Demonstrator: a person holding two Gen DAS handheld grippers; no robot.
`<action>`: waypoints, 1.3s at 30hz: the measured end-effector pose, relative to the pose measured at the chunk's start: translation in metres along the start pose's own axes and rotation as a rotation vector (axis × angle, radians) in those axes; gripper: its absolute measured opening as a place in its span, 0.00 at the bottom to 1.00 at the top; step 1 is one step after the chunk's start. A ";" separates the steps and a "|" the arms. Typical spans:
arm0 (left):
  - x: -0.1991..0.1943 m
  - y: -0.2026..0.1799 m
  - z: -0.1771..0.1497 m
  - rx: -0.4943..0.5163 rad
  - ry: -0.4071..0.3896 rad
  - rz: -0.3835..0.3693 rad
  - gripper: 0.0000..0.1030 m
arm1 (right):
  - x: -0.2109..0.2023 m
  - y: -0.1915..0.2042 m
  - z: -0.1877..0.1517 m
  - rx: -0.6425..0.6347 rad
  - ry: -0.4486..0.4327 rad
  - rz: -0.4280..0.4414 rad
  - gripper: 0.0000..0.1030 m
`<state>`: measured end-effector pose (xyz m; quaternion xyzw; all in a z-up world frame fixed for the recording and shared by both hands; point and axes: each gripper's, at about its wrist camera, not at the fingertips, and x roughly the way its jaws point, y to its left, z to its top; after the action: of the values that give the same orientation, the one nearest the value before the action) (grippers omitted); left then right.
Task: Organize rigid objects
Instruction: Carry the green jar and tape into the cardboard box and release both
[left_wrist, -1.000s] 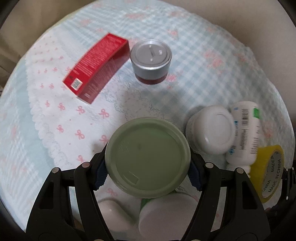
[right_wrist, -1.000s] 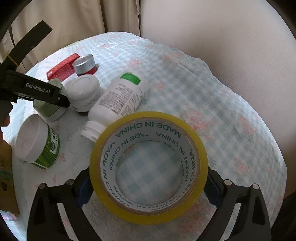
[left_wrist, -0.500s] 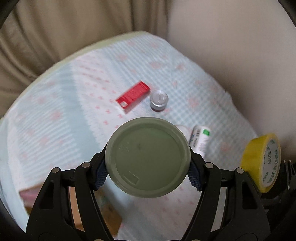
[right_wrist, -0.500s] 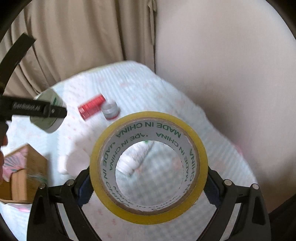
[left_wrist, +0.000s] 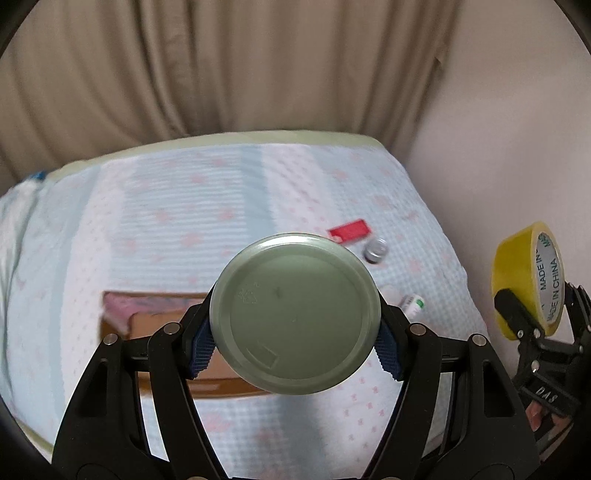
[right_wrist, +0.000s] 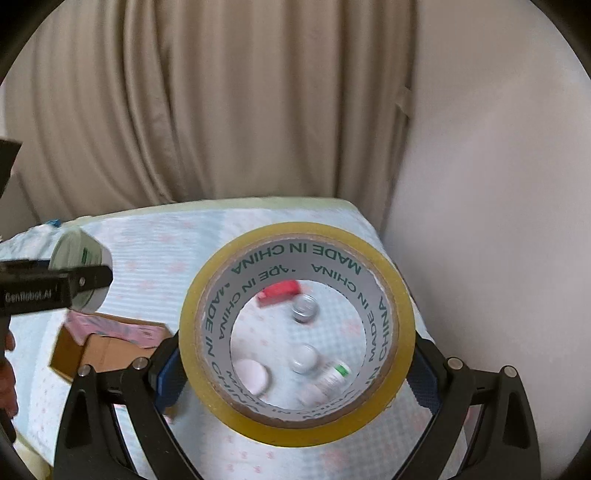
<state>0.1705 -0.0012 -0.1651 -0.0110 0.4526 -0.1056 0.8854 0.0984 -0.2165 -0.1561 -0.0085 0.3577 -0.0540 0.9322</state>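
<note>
My left gripper (left_wrist: 295, 343) is shut on a jar with a green lid (left_wrist: 294, 314) and holds it high above the bed; the jar also shows in the right wrist view (right_wrist: 79, 258). My right gripper (right_wrist: 295, 373) is shut on a yellow tape roll (right_wrist: 295, 332), also held high; the roll shows in the left wrist view (left_wrist: 532, 280). Through the roll's hole I see a red box (right_wrist: 279, 291), a silver-lidded jar (right_wrist: 304, 308), a white jar (right_wrist: 304, 359), a white bottle (right_wrist: 330, 376) and a white lid (right_wrist: 252, 376) on the cloth.
An open cardboard box (left_wrist: 155, 325) with a pink inner flap lies on the checked cloth (left_wrist: 166, 229), below the left gripper; it also shows in the right wrist view (right_wrist: 99, 350). Beige curtains (right_wrist: 221, 110) and a wall (right_wrist: 498, 184) stand behind.
Both grippers have risen well above the bed with the jar and the tape roll. The objects on the cloth look much smaller, and the cardboard box has come into view.
</note>
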 end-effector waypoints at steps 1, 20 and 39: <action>-0.006 0.011 -0.002 -0.007 -0.006 0.014 0.66 | -0.003 0.010 0.005 -0.013 -0.003 0.018 0.93; 0.038 0.225 -0.053 0.038 0.182 0.029 0.66 | 0.040 0.226 0.000 -0.106 0.152 0.151 0.93; 0.232 0.257 -0.090 0.088 0.483 -0.005 0.66 | 0.229 0.324 -0.111 -0.402 0.535 0.240 0.93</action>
<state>0.2759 0.2108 -0.4333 0.0521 0.6461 -0.1268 0.7509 0.2239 0.0832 -0.4094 -0.1353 0.5913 0.1270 0.7848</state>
